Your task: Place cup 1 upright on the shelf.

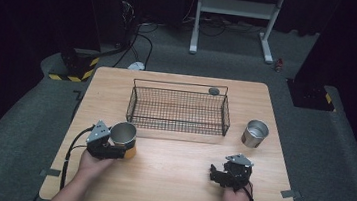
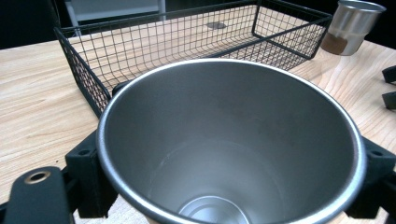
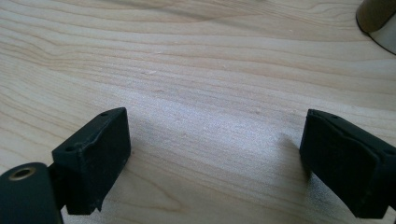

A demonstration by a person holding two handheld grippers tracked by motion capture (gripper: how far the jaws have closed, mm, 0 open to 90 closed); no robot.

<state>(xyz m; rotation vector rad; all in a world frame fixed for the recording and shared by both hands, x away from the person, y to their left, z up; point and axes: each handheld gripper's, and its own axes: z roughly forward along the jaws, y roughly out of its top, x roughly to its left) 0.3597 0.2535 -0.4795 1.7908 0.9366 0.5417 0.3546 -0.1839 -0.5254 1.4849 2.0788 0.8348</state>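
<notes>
A steel cup point(image 1: 123, 134) with an orange base stands at the table's front left, just before the wire basket point(image 1: 138, 107). My left gripper point(image 1: 122, 146) is shut on the cup; in the left gripper view the cup point(image 2: 233, 140) sits between both black pads point(image 2: 88, 179), its mouth open and nothing inside. A second steel cup point(image 1: 255, 132) stands upright to the right of the basket, also seen as a cup point(image 2: 350, 25) in the left gripper view. My right gripper point(image 1: 215, 173) rests low over bare wood at the front right, open, with nothing between its pads point(image 3: 95, 158).
The black wire basket point(image 2: 88, 74) holds nothing. A small dark disc point(image 1: 213, 90) lies on the table behind its far rim. Bare wood lies between the two grippers. The table edge runs close behind both hands. Cables and a white stand are on the floor beyond.
</notes>
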